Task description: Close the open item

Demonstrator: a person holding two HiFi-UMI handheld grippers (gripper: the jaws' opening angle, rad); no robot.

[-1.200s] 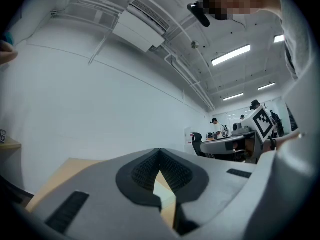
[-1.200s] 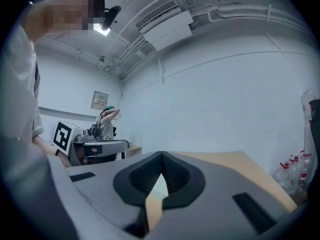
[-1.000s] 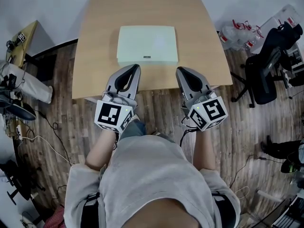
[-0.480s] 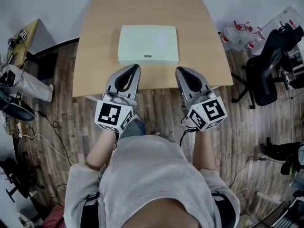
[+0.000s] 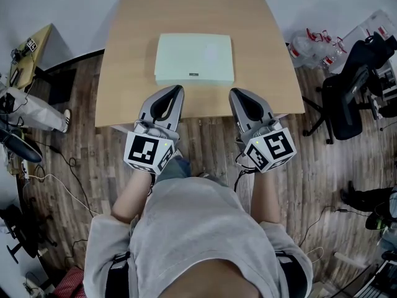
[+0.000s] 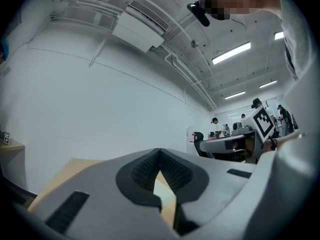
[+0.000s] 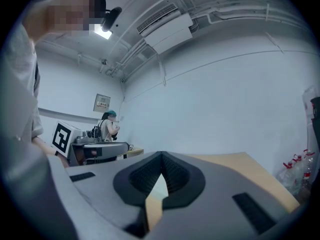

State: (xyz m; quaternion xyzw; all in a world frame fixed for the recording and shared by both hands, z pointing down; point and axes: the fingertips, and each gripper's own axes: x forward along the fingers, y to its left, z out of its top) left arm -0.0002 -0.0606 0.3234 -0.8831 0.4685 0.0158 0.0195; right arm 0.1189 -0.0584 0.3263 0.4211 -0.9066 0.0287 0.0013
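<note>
A flat pale green case (image 5: 194, 58), like a laptop with its lid lying flat, rests in the middle of the wooden table (image 5: 130, 36); a small dark mark shows on its near edge. My left gripper (image 5: 177, 89) hovers over the table's front edge just short of the case's left corner, jaws together and empty. My right gripper (image 5: 234, 92) sits level with it near the right corner, also shut on nothing. In the left gripper view the left gripper (image 6: 159, 150) has its tips meeting. The right gripper (image 7: 161, 154) in its own view shows the same. A sliver of the case (image 7: 158, 190) shows below the tips.
A black office chair (image 5: 347, 92) and some plastic bottles (image 5: 310, 45) stand right of the table. A side table (image 5: 28, 58), a person's leg (image 5: 37, 113) and floor cables (image 5: 56, 179) are at the left. People stand at desks (image 6: 225, 144) in the background.
Both grippers and the case stay where they were. Only the person's leg at the left edge has shifted a little.
</note>
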